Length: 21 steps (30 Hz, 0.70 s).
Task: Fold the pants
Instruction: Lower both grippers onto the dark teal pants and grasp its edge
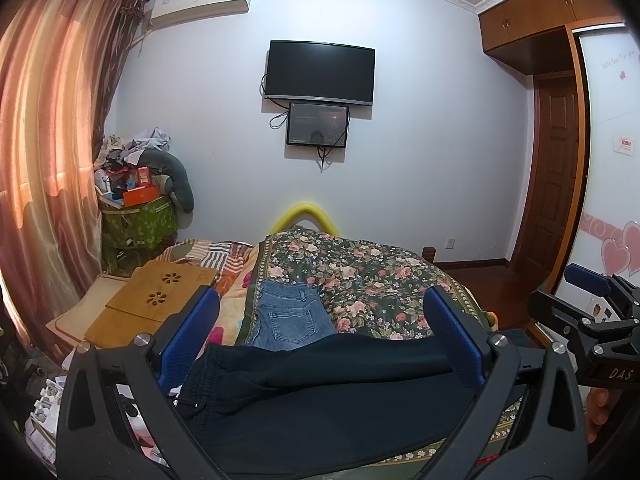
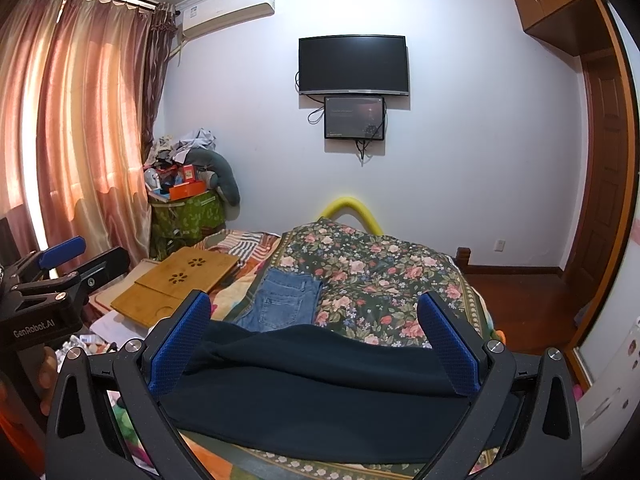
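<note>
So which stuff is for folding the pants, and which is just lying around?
For the job:
- dark navy pants with elastic waistband
- left tool
- right tool

Just lying around:
- small blue denim shorts
- bamboo lap tray with flower cutouts
- flowery green bedspread
- black wall television

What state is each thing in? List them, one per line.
Dark pants: lying across the bed, waistband to the left, not yet folded.
Jeans: folded, lying beyond the dark pants.
Left tool: open, over the dark pants.
Right tool: open, over the dark pants.
Television: off.
</note>
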### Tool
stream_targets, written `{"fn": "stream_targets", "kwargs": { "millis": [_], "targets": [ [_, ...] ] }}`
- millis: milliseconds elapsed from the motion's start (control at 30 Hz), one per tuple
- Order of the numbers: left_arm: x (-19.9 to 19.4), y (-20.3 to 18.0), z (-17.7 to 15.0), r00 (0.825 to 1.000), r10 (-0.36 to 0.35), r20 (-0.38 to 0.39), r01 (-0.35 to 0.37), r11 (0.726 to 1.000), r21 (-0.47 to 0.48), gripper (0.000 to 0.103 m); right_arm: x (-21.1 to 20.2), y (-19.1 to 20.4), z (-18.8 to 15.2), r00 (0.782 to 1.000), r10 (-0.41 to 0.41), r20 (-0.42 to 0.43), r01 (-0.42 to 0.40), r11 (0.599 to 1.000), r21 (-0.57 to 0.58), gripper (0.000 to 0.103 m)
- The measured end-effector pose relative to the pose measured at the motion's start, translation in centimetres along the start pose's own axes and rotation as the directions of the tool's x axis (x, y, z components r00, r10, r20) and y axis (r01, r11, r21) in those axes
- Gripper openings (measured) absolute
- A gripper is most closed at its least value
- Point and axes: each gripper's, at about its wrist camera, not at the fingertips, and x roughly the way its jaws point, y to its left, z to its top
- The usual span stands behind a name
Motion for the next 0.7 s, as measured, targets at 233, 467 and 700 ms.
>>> {"fn": "stream_targets", "kwargs": {
  "millis": [233,467,700],
  "targets": [
    [0.4,0.2,-0.1,1.0,0.003,-0.003,-0.003,1.0,-0.004,0.103,0.4,-0.3,-0.1,1.0,-0.008,-0.008,0.008,1.0,0.001,0.103],
    [3.4,1.7,-0.2,1.0,0.021,-0.016,-0.022,1.0,-0.011,0.103,2.9,-1.5,-0.7,0.998,-0.042,-0.047,0.041,0.999,-0.012,0.103],
    [10.1,4.8,-1.4,0.994,0.1,-0.049,-0.101,0.995,-0.022,0.103,8.0,-4.6,-1.8,0.988,-0.068,-0.137,0.069,0.998,0.001,0.103]
  ]
}}
